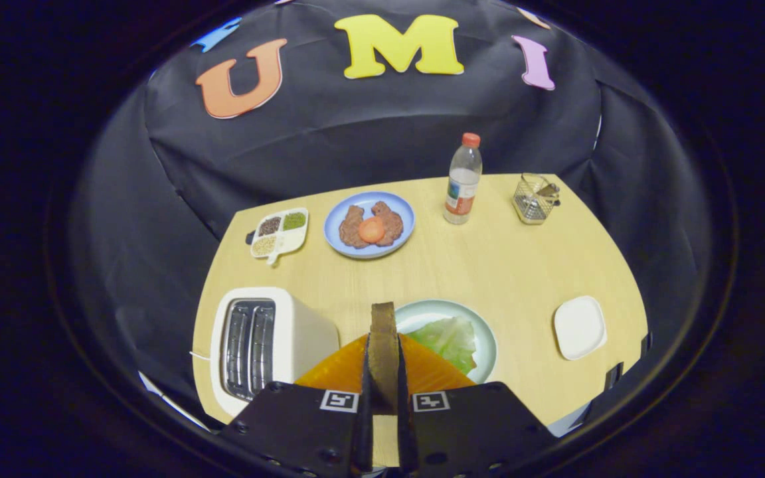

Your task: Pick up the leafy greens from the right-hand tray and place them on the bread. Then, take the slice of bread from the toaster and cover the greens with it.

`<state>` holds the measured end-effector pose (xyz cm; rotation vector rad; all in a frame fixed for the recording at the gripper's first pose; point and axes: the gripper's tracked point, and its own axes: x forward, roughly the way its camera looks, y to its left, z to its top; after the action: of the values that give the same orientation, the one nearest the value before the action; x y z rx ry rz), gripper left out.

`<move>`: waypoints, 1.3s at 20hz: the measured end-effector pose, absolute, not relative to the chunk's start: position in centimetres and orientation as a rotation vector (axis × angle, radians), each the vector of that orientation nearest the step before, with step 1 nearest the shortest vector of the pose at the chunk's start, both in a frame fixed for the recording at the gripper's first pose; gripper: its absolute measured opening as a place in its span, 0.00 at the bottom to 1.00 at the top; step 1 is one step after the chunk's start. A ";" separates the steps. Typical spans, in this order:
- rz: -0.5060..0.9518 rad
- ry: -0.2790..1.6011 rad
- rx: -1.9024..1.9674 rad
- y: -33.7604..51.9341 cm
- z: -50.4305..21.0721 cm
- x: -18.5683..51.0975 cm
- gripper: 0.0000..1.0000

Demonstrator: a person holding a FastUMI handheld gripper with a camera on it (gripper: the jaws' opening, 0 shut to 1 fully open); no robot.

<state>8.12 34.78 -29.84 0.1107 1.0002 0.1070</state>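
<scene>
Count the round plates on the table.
2. Blue plate with meat and a tomato slice sits at the far side, beside the divided seed dish. Pale green plate with the lettuce leaf lies just beyond the tool, which grips a bread slice.

We see the slice of bread (pixel 382 352) standing edge-on, pinched between the jaws, its brown crust uppermost. Just beyond it the pale green leafy greens (pixel 450 340) lie on the round plate (pixel 485 345), beside the white toaster (pixel 266 342) with its empty slots.
</scene>
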 end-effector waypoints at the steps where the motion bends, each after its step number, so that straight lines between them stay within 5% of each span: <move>1: 0.112 1.011 0.115 34.8 -30.8 8.2 0.15; 20: 0.040 1.100 0.186 29.2 -41.0 11.3 0.15; 26: 0.097 1.159 0.213 27.8 -43.0 11.0 0.29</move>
<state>11.01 27.77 -43.04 0.2126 1.1590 0.0966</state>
